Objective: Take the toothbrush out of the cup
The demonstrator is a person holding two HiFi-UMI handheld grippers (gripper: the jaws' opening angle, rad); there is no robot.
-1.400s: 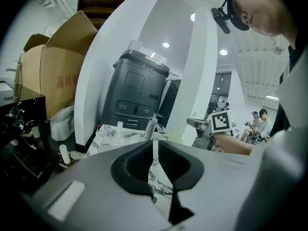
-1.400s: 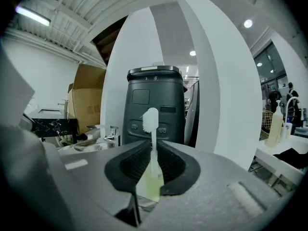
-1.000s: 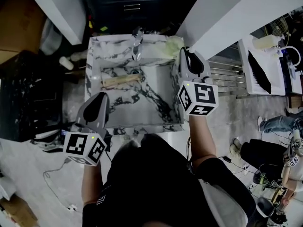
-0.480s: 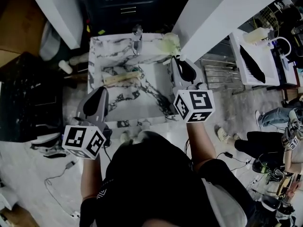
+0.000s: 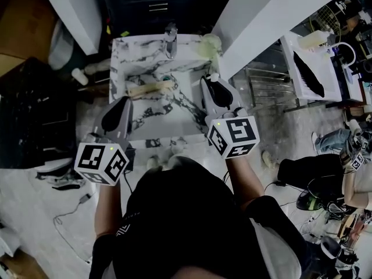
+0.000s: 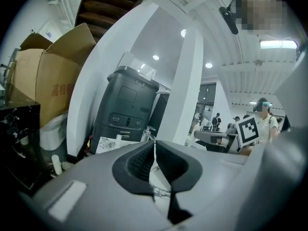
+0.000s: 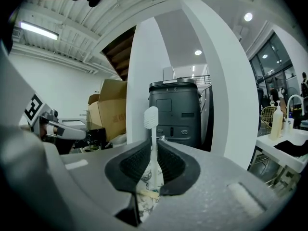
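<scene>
A white toothbrush [image 7: 152, 129] stands upright between the pads of my right gripper [image 7: 153, 150], bristle head above the jaws. In the head view my right gripper [image 5: 211, 83] hangs over the right side of the marble sink [image 5: 174, 118], with the toothbrush head [image 5: 214, 76] showing at its tip. The pale green cup [image 5: 210, 44] sits on the sink's back right corner, apart from that gripper. My left gripper [image 5: 120, 108] hovers at the sink's front left edge. Its jaws [image 6: 154, 153] are shut with nothing between them.
A chrome faucet [image 5: 170, 39] rises at the back of the sink and a wooden piece [image 5: 150, 88] lies in the basin. A white pillar [image 5: 261, 22] stands right of the sink, a dark bin [image 6: 126, 107] and cardboard boxes [image 6: 45, 88] behind it.
My right gripper has drawn back from the cup toward the sink's near side, carrying the toothbrush. The left gripper has stayed about where it was.
</scene>
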